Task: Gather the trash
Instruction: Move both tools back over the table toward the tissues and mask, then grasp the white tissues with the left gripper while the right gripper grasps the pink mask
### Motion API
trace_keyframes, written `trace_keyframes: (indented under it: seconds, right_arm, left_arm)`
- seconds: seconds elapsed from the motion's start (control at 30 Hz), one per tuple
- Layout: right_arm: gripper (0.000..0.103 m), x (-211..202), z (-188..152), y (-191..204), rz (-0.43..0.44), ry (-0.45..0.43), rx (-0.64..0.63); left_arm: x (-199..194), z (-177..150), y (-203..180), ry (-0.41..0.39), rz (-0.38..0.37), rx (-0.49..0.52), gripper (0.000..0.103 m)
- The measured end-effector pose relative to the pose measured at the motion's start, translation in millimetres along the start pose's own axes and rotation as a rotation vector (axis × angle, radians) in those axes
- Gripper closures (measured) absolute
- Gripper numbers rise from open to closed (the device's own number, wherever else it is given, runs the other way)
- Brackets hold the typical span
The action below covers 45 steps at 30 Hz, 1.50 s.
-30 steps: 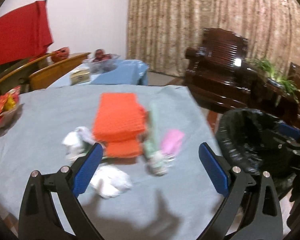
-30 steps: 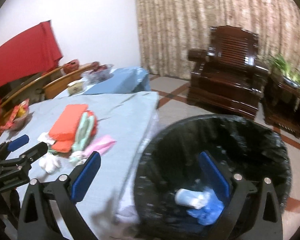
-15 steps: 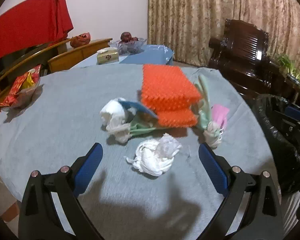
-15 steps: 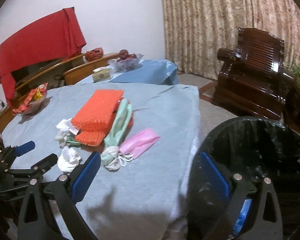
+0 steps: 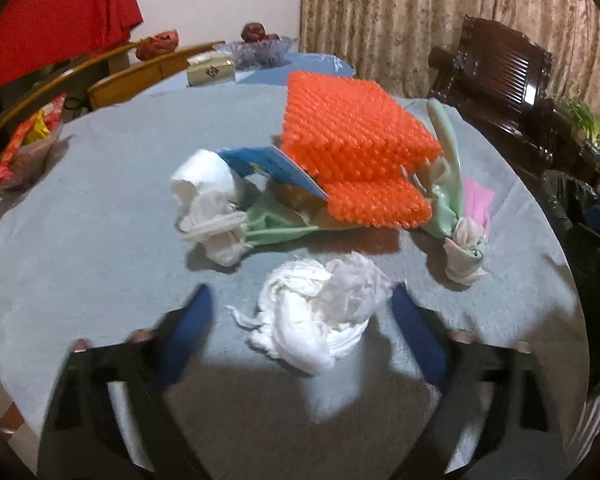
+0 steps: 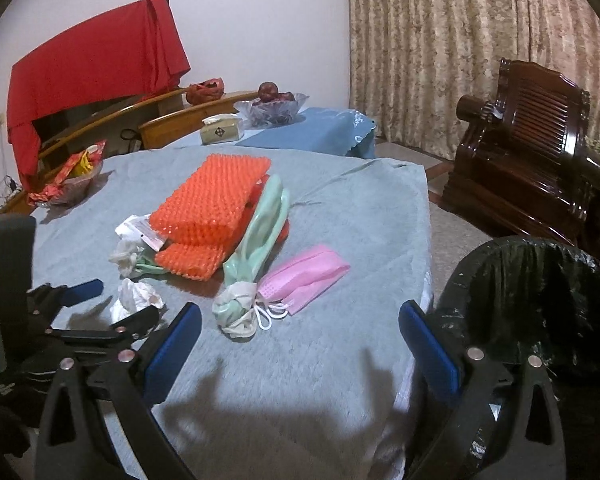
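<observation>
A crumpled white tissue wad (image 5: 320, 312) lies on the grey tablecloth between the blue fingers of my left gripper (image 5: 300, 336), which is open around it; it also shows in the right wrist view (image 6: 134, 296). Behind it lie another white wad (image 5: 208, 204), green rubber gloves (image 6: 260, 228), a pink face mask (image 6: 304, 276) and an orange bumpy mat (image 5: 352, 148). My right gripper (image 6: 300, 344) is open and empty above the table's near edge. The black-lined trash bin (image 6: 540, 296) stands to its right.
A snack bowl (image 6: 68, 184) sits at the table's far left. A tissue box (image 6: 220, 130) and fruit bowl (image 6: 272, 106) sit on the blue-covered table behind. A dark wooden armchair (image 6: 536, 152) stands at the right, by the curtain.
My left gripper has moved forward and down so its fingers straddle the tissue wad. My right gripper has swung left from over the bin to over the table edge.
</observation>
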State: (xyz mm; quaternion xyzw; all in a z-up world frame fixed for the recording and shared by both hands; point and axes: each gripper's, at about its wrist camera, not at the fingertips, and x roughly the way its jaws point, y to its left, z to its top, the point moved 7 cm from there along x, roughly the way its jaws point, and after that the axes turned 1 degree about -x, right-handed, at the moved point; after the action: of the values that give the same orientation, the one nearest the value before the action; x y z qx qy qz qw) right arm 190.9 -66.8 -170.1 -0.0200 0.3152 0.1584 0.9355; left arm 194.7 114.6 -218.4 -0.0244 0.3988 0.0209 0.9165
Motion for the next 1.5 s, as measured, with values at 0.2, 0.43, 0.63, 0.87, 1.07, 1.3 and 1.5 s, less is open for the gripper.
trace_keyframes:
  seconds: [0.2, 0.43, 0.63, 0.87, 1.07, 1.3, 1.5]
  right_arm:
    - [0.007, 7.2, 3.0, 0.6, -0.008, 0.003, -0.005]
    - [0.014, 21.4, 6.8, -0.5, -0.018, 0.021, -0.003]
    - [0.018, 41.1, 16.2, -9.1, -0.058, 0.035, 0.025]
    - [0.021, 65.7, 21.3, -18.0, -0.102, 0.062, 0.042]
    - [0.024, 87.7, 17.0, -19.5, -0.109, 0.119, 0.048]
    - [0.044, 104.4, 6.3, -10.2, -0.051, 0.188, 0.032]
    - [0.084, 99.0, 7.5, -8.8, 0.033, 0.204, 0.073]
  left_arm:
    - [4.5, -5.0, -1.6, 0.021, -0.034, -0.013, 0.06]
    - [-11.9, 3.9, -0.4, -0.038, -0.034, -0.044, 0.065]
    - [-22.3, 19.9, -1.3, -0.085, -0.037, -0.051, 0.065]
    - [-20.8, 34.6, -4.3, -0.111, -0.035, -0.044, 0.065]
    - [-20.1, 39.0, -5.5, -0.124, -0.031, -0.034, 0.065]
    - [-20.6, 40.9, -4.5, -0.126, -0.032, -0.032, 0.065]
    - [-29.2, 43.1, -8.8, -0.134, -0.046, -0.027, 0.065]
